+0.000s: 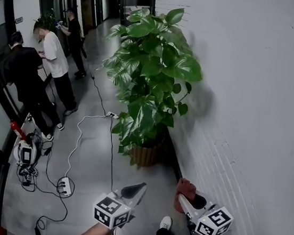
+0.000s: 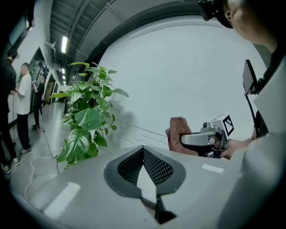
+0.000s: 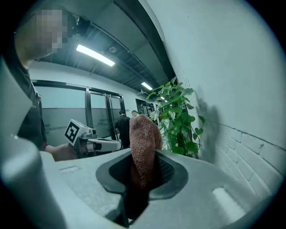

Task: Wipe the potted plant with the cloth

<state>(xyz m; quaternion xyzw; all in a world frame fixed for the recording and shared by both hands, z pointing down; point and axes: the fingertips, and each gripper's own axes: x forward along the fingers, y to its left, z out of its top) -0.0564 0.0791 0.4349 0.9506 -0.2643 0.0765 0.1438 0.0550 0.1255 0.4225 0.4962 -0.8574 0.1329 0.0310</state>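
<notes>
- The right gripper [image 3: 142, 172] was seen clamped on a brown terry cloth [image 3: 144, 138], which stood bunched between the jaws at the centre of the right gripper view.
- The left gripper [image 2: 144, 166] was seen low in the centre of its own view, with the jaws brought together on nothing.
- In the head view, both grippers were held along the bottom of the frame, well apart from the potted plant [image 1: 150, 82].
- The plant was placed at the centre of that frame, against a white brick wall [image 1: 256, 102], in a ribbed brown pot [image 1: 146, 155] on the grey floor.
- The cloth was judged soft, light and limp; the grip on its lower folds left the free top to be pressed against foliage.
- The leaves were judged thin, springy and easily torn, so a broad leaf would best be supported from beneath and wiped gently, away from the stem.
- Cables [image 1: 78, 132] were trailed over the floor at lower left, and people [image 1: 52, 59] were gathered at upper left.
</notes>
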